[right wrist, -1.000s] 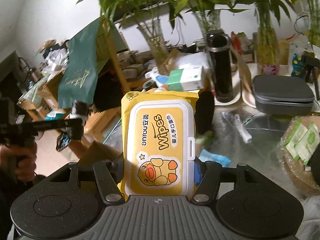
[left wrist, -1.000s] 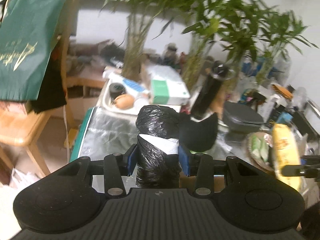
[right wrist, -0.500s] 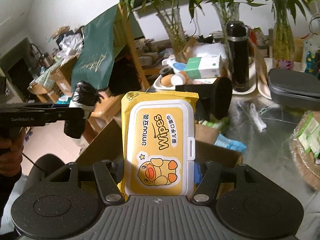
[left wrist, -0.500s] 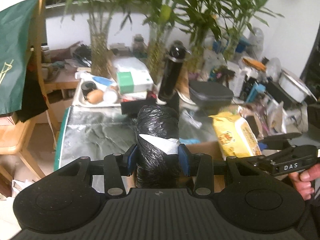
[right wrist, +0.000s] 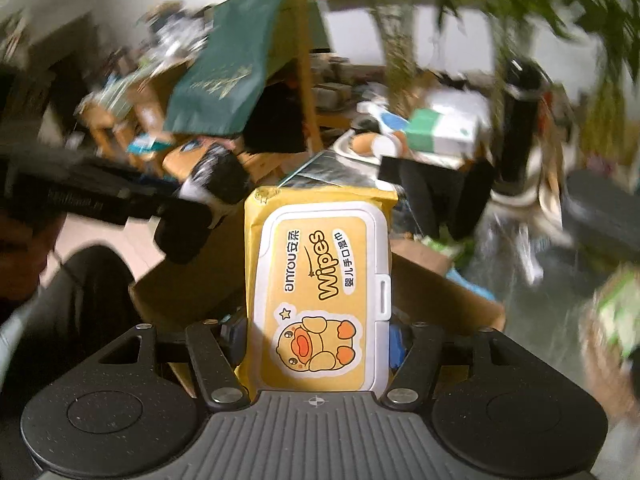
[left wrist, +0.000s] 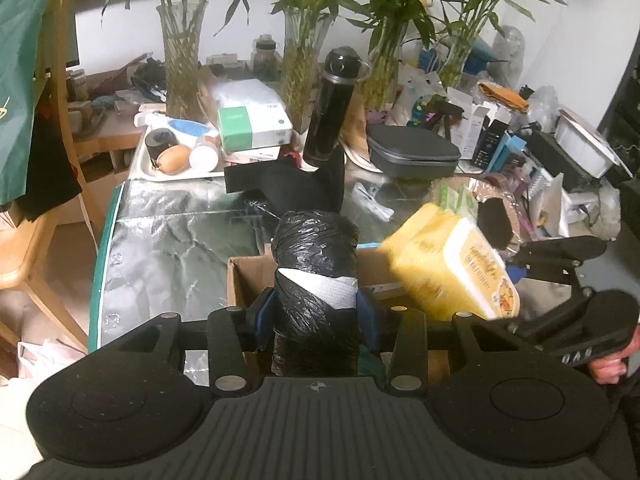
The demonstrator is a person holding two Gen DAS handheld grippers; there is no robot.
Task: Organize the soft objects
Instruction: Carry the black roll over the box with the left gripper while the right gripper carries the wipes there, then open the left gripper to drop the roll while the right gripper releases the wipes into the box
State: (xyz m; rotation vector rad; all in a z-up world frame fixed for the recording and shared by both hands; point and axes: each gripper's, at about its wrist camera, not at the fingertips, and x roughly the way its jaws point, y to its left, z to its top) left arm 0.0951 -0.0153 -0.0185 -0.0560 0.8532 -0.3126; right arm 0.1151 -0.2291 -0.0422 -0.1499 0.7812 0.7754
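Cluttered table (left wrist: 168, 216) — flask (left wrist: 332, 108), tray (left wrist: 180, 172)

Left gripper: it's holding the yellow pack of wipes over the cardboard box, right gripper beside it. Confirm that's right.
Not quite. The left gripper holds a black plastic bag roll, as the left wrist view shows. The yellow pack of wipes sits between the opening jaws of the right gripper. Both hover over the cardboard box.
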